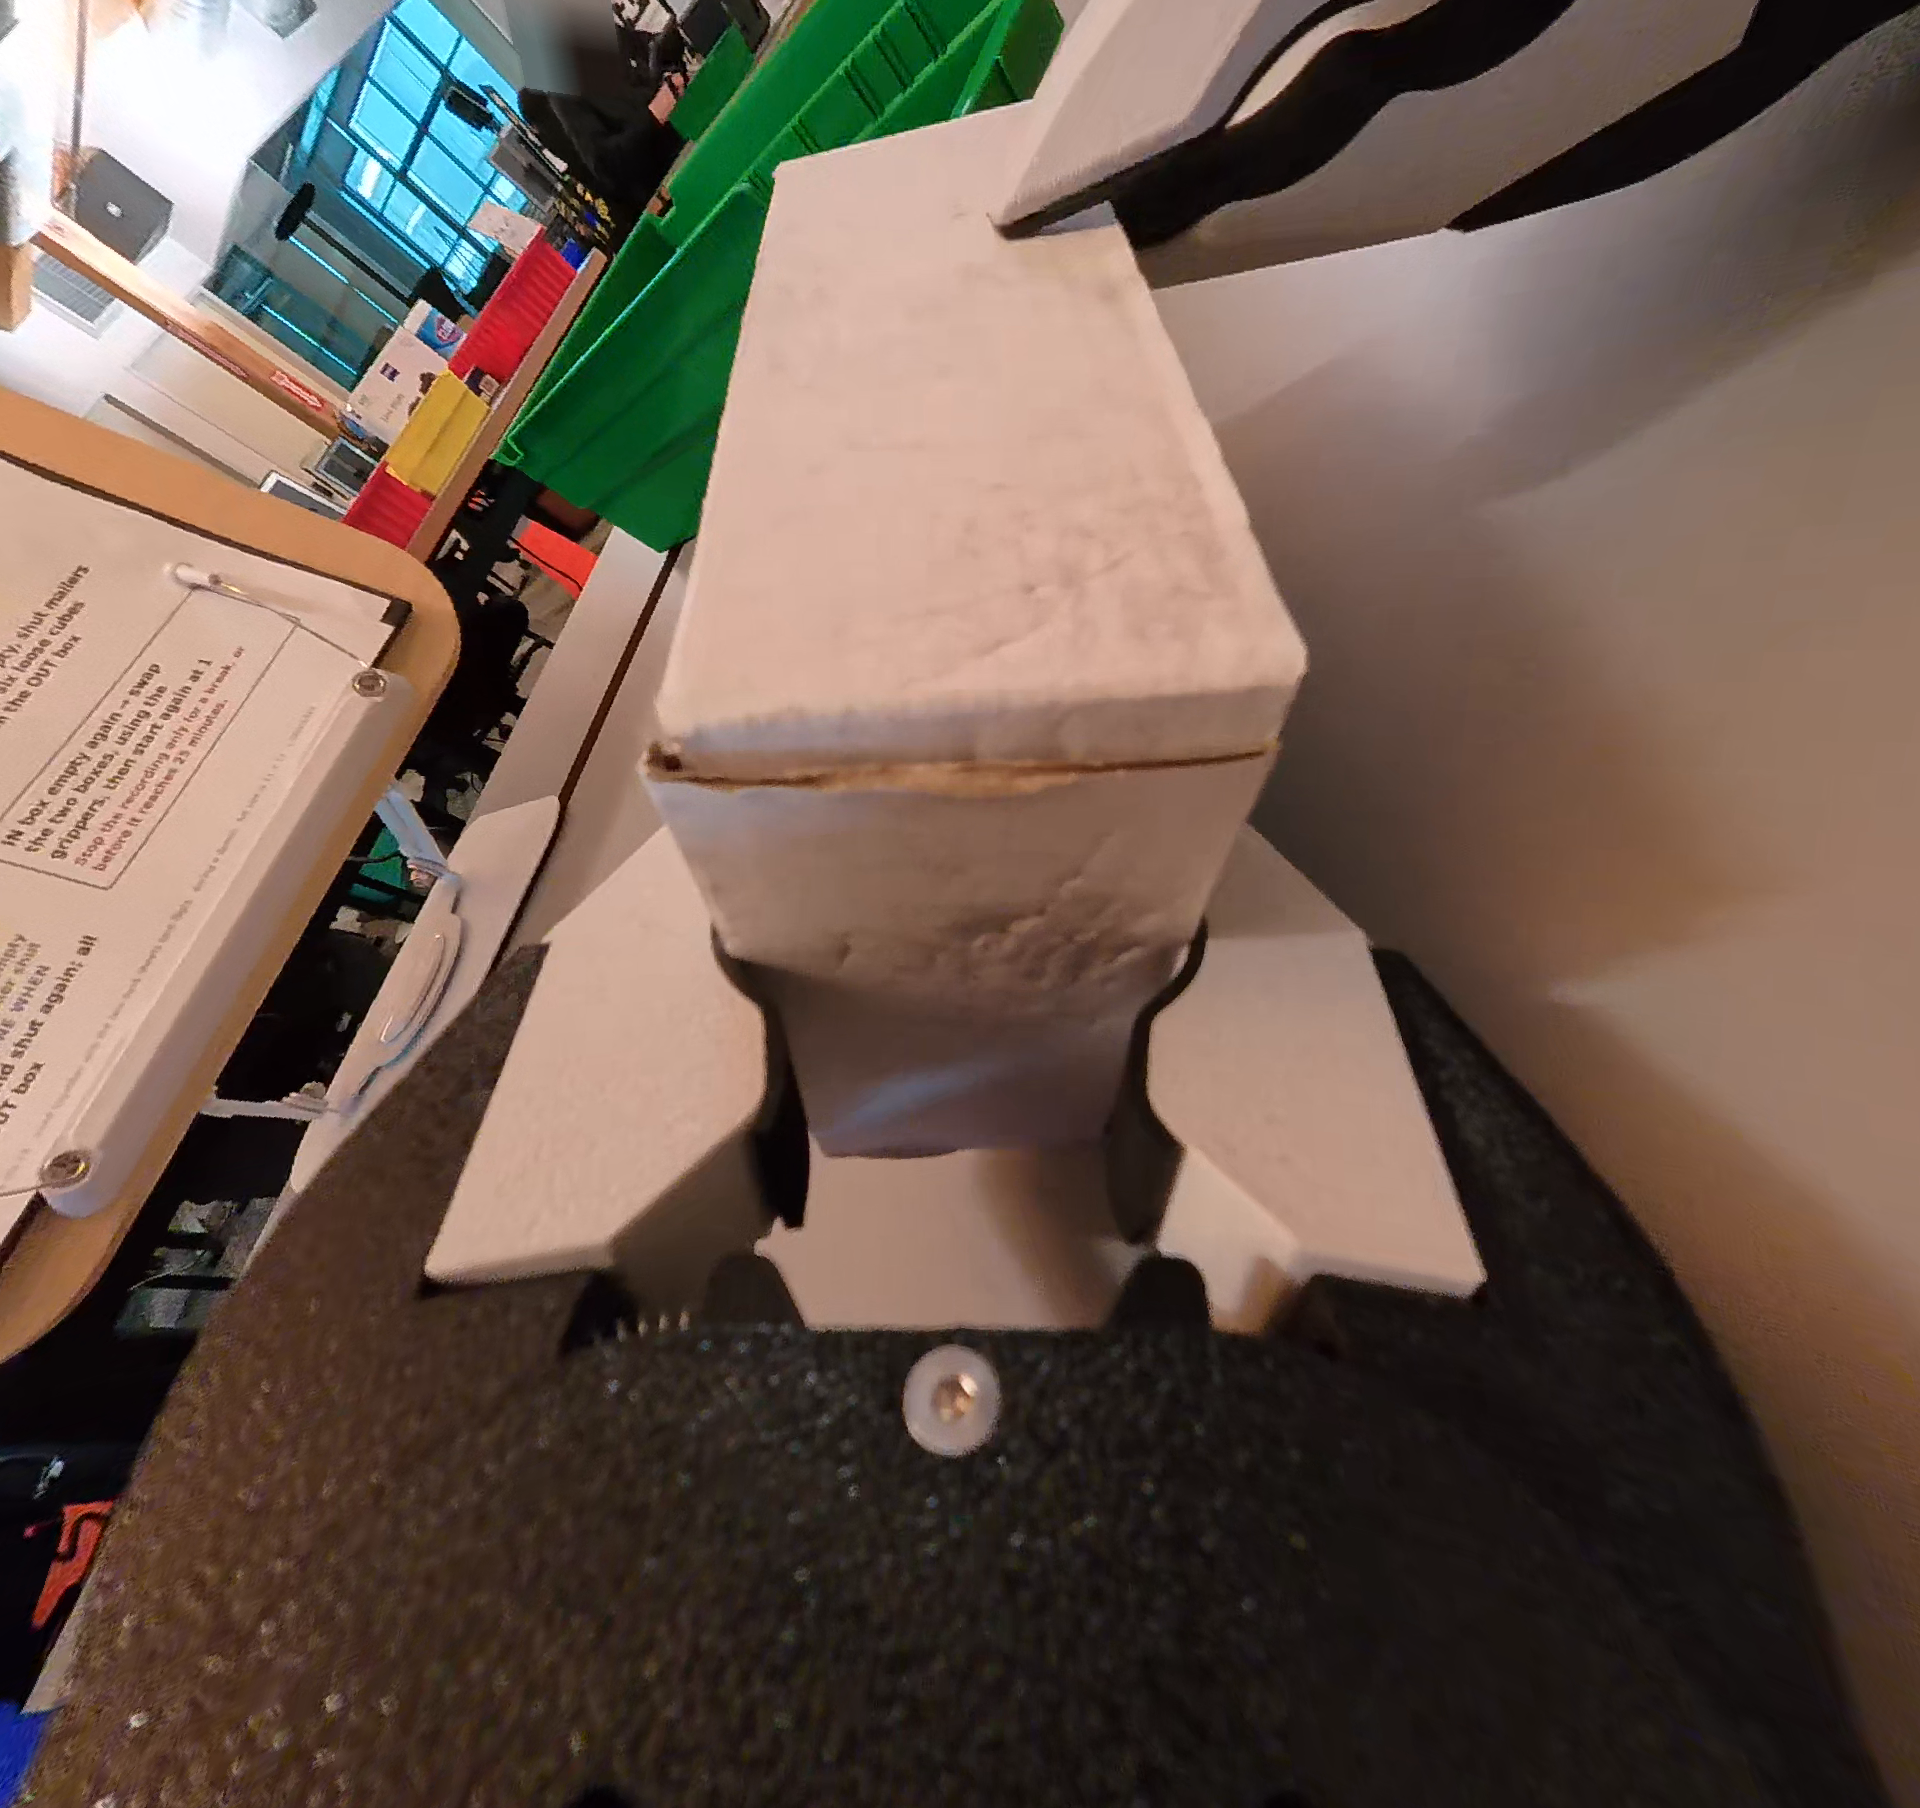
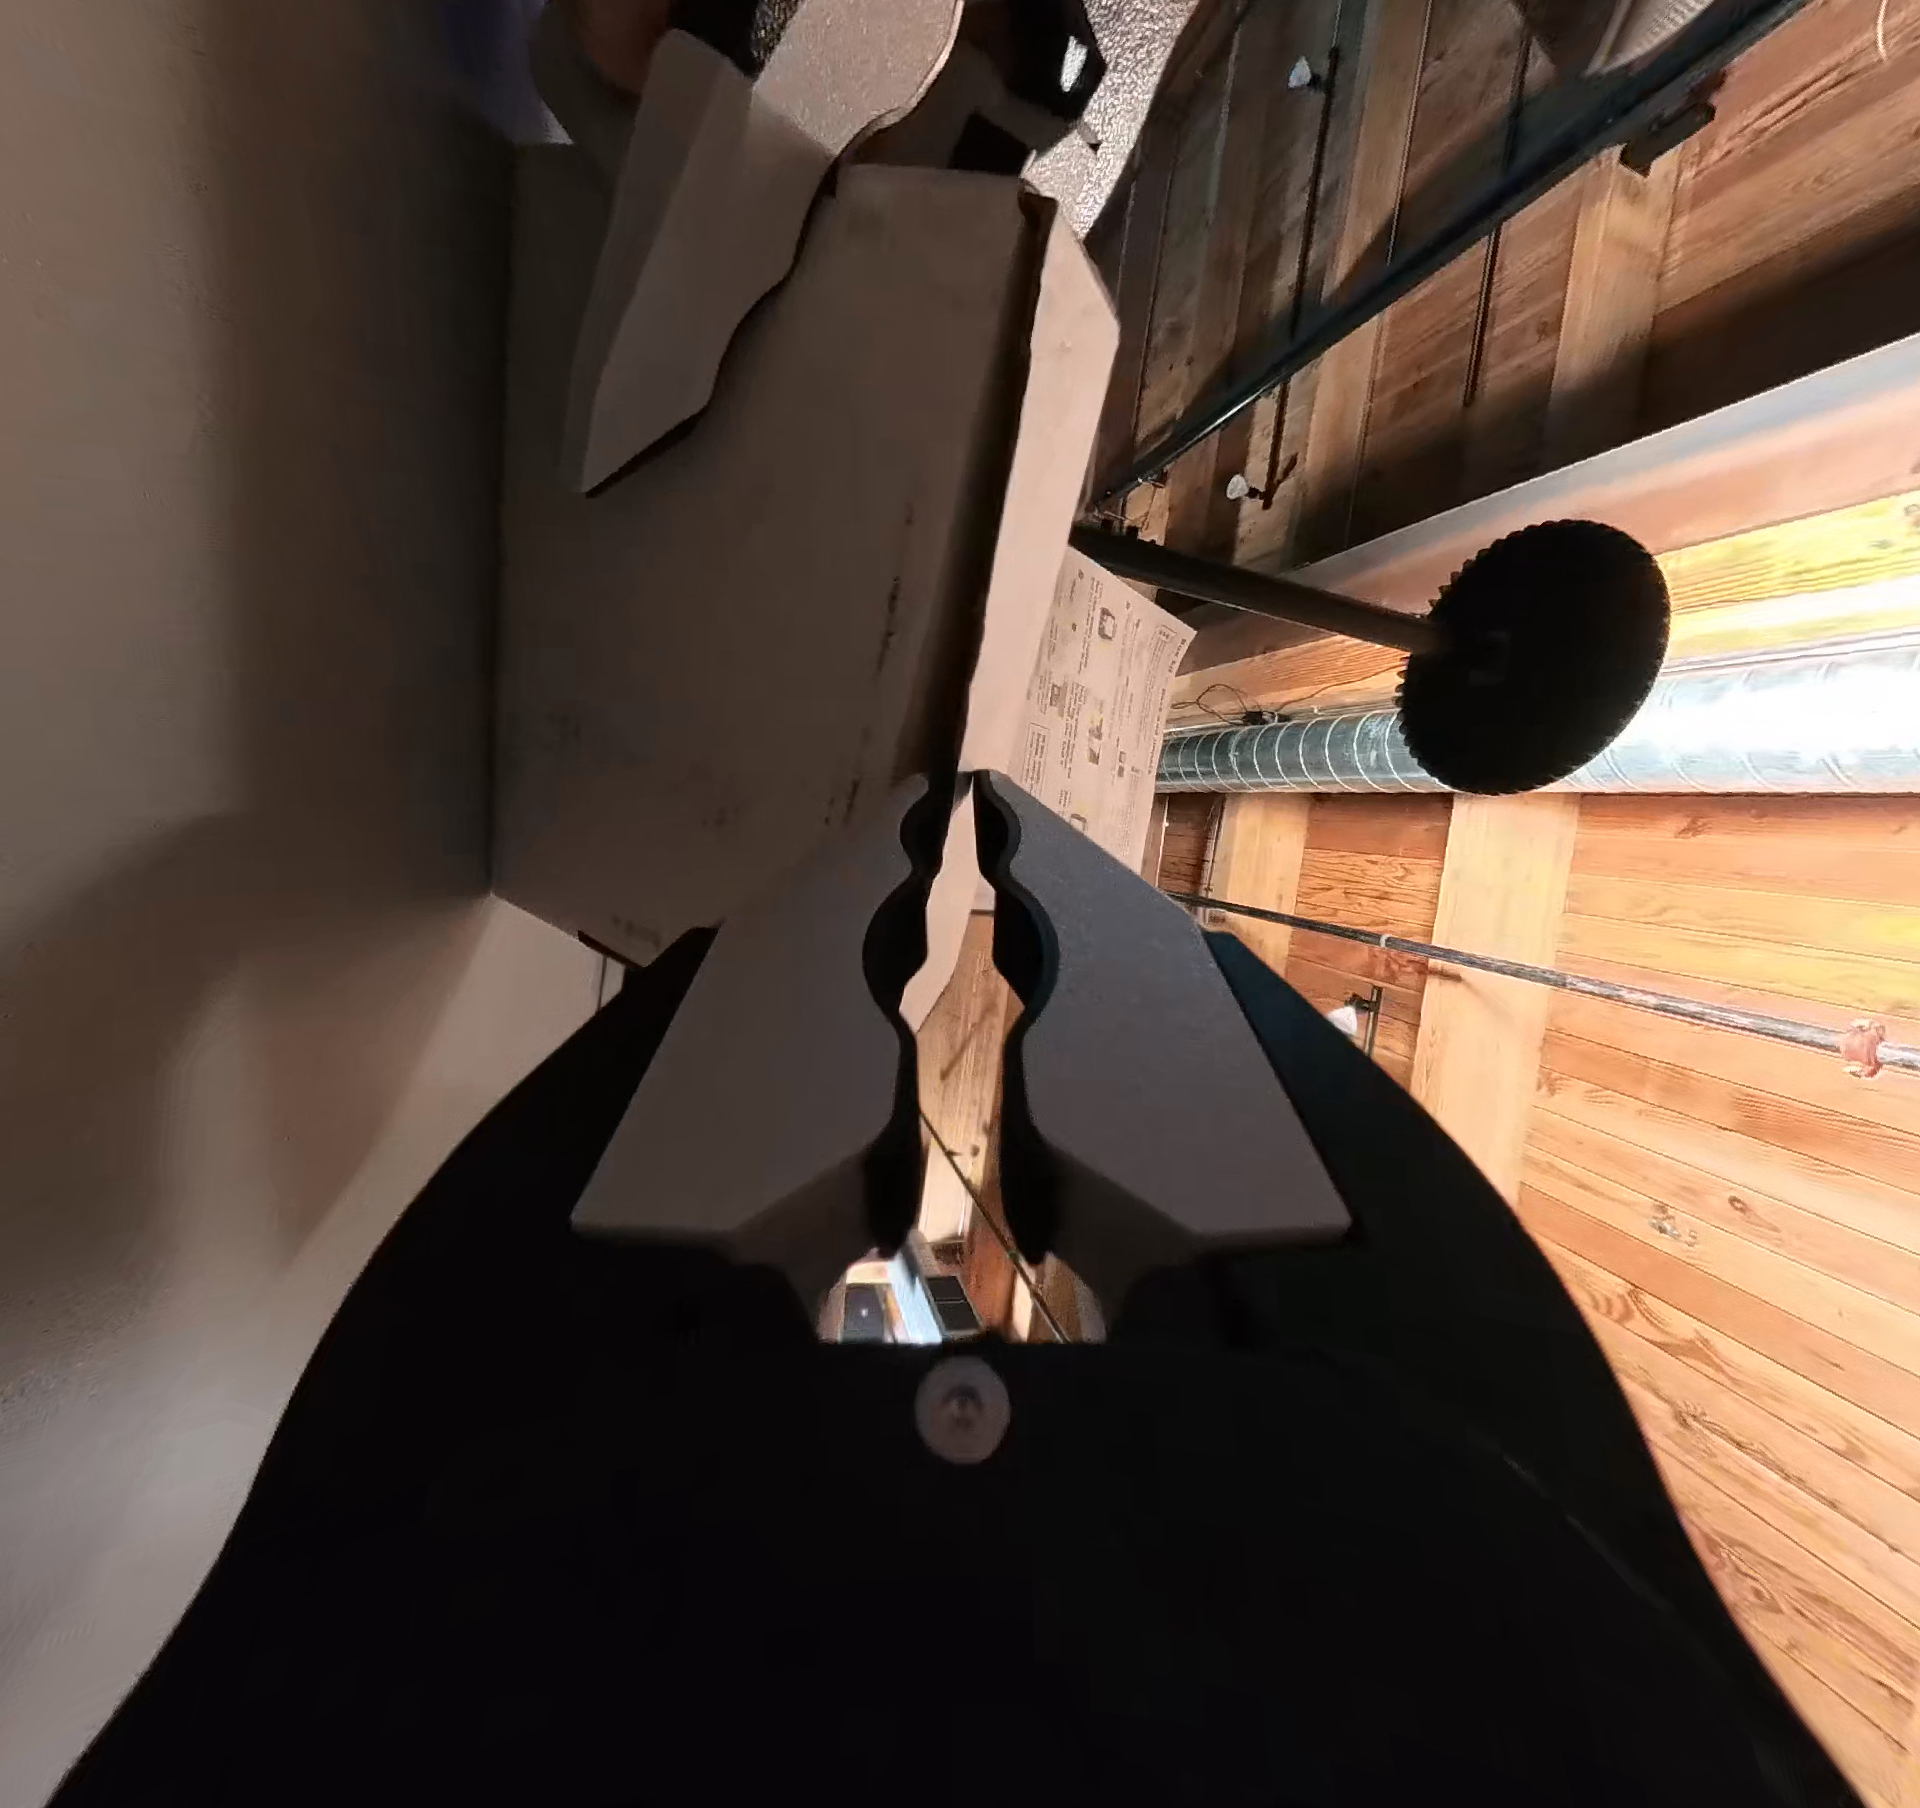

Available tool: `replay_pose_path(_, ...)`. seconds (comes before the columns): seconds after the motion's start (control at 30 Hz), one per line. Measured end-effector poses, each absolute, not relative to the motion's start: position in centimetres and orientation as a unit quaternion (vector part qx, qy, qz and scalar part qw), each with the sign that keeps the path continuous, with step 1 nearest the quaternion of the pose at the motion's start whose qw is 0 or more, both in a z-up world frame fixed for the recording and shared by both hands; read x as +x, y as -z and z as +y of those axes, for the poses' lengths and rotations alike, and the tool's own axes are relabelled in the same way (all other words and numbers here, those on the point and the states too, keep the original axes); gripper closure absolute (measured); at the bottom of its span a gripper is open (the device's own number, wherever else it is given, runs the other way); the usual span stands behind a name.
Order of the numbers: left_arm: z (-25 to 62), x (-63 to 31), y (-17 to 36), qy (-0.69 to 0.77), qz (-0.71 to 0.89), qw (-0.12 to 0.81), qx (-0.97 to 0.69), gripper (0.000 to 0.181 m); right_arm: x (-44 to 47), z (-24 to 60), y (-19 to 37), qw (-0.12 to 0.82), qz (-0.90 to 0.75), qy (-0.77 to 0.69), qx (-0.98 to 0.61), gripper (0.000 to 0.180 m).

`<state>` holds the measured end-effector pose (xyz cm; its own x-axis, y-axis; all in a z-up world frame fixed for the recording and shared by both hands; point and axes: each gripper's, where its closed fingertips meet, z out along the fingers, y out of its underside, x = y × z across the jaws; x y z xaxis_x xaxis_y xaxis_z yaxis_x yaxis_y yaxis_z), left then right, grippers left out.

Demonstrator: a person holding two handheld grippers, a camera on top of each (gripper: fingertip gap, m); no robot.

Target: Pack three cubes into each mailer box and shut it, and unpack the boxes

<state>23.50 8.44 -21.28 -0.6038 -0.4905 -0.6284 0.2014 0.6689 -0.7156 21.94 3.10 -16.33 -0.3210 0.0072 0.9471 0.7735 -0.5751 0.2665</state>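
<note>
- Two hand-held grippers meet on one white cardboard mailer box (image 1: 966, 553), held in the air.
- Left hand-held gripper (image 1: 961, 1052) pinches the box's near end.
- Right hand-held gripper (image 2: 951, 802) nips a thin box edge between nearly closed fingers, green plastic bins (image 1: 790, 231) beyond.

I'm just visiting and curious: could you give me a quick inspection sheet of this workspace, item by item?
Surface: white wall or panel beside the box; no tabletop identifiable.
Job's things: closed white cardboard mailer box, worn at its seam; no cubes visible.
Clutter: green plastic bins; printed instruction sheet on a wooden board.
Grippers: left gripper clamps the box end; right gripper pinches the box's far edge.
Cables: nothing seen.
Surroundings: windows, wood-plank ceiling, metal duct.
</note>
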Motion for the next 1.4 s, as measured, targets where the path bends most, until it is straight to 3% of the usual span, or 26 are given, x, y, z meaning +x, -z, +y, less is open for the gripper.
replay_pose_path(0.1,8.4,23.5,21.3,0.395,0.802,0.440,-0.088,0.112,22.0,3.1,16.2,0.259,-0.385,0.725,-0.509,0.177)
replay_pose_path(0.3,8.3,23.5,21.3,0.384,0.799,0.455,-0.082,0.113,21.7,2.5,12.4,0.421,-0.231,0.658,-0.580,0.174)
replay_pose_path(0.53,8.3,23.5,21.4,0.383,0.798,0.460,-0.072,0.112,21.8,2.4,13.0,0.326,-0.339,0.679,-0.563,0.175)
replay_pose_path(0.73,8.3,23.2,21.5,0.352,0.784,0.511,-0.005,0.111,20.3,1.9,14.0,0.307,-0.343,0.551,-0.696,0.180)
replay_pose_path(0.97,11.8,21.0,19.5,0.375,0.769,0.504,-0.119,0.080,20.4,2.1,13.3,0.260,-0.263,0.503,-0.782,0.180)
replay_pose_path(1.0,12.4,19.9,19.0,0.385,0.766,0.497,-0.136,0.092,20.4,2.2,13.3,0.257,-0.257,0.498,-0.787,0.179)
replay_pose_path(1.13,11.9,13.8,16.9,0.400,0.745,0.520,-0.116,0.180,20.0,2.5,13.4,0.244,-0.238,0.487,-0.804,0.179)
replay_pose_path(1.4,5.8,14.1,16.9,0.165,0.739,0.654,-0.009,0.181,18.4,3.6,13.6,0.229,-0.245,0.445,-0.830,0.179)
